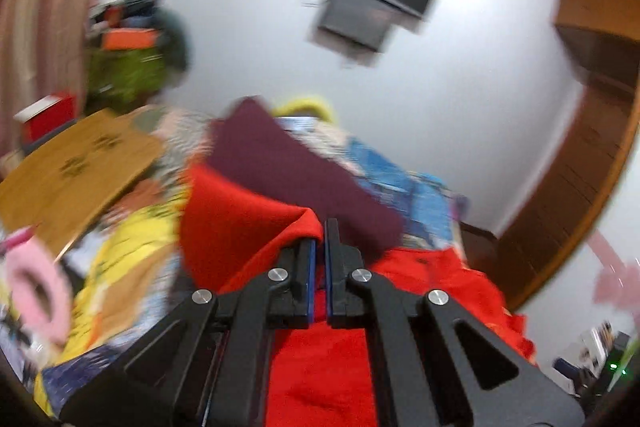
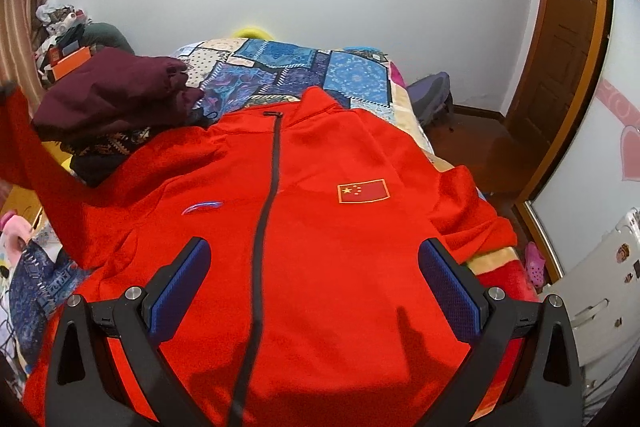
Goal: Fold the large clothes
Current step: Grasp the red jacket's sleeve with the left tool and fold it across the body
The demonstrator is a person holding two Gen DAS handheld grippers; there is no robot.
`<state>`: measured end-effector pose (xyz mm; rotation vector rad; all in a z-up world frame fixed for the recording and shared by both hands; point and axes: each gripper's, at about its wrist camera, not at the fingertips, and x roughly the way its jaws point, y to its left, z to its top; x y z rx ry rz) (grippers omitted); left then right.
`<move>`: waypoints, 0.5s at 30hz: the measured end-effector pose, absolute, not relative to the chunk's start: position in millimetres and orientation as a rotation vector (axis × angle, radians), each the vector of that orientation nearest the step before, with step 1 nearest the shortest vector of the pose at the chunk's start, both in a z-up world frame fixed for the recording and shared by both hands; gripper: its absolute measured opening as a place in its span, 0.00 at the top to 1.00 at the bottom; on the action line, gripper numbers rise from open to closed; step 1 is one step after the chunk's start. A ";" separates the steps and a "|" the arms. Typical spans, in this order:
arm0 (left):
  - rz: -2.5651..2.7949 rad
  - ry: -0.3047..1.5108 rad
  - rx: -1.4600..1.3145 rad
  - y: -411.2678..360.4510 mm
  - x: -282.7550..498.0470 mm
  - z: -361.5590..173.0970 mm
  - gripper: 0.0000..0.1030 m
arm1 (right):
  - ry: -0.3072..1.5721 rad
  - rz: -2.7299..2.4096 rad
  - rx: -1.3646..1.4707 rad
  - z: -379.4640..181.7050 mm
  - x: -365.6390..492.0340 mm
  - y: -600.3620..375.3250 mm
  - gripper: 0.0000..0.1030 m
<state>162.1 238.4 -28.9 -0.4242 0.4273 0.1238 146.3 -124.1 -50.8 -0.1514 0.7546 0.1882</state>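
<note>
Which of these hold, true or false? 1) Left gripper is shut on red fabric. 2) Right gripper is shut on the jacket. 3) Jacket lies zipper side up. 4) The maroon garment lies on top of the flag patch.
1) True: the left gripper pinches the red jacket.
2) False: the right gripper is open above it.
3) True: the zipper faces up.
4) False: the maroon garment sits beside the jacket, clear of the flag patch.

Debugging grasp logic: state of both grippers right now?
Left gripper: closed on the sleeve of the red jacket.
Right gripper: open, holding nothing, above the jacket front.
</note>
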 end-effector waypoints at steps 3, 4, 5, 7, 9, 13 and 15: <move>0.038 0.453 -0.394 197.8 189.7 -21.0 0.98 | 0.752 0.184 -0.133 -51.2 148.4 -133.1 0.00; -0.001 0.477 -0.398 183.0 201.6 -22.8 0.98 | 0.752 0.187 -0.124 -51.3 149.1 -136.0 0.00; -0.023 0.495 -0.394 170.5 209.2 -25.9 0.98 | 0.755 0.191 -0.112 -51.6 150.0 -139.7 0.00; -0.074 0.560 -0.373 138.6 232.2 -36.4 0.98 | 0.762 0.189 -0.093 -52.4 151.4 -146.9 0.00; -0.133 0.621 -0.367 112.2 248.5 -48.5 0.98 | 0.767 0.178 -0.079 -53.8 153.1 -155.1 0.00; -0.255 0.761 -0.314 47.6 276.9 -78.0 0.98 | 0.784 0.144 -0.064 -58.3 156.7 -172.3 0.00; -0.289 0.815 -0.269 21.0 284.1 -90.1 0.98 | 0.799 0.128 -0.056 -61.3 158.8 -181.6 0.00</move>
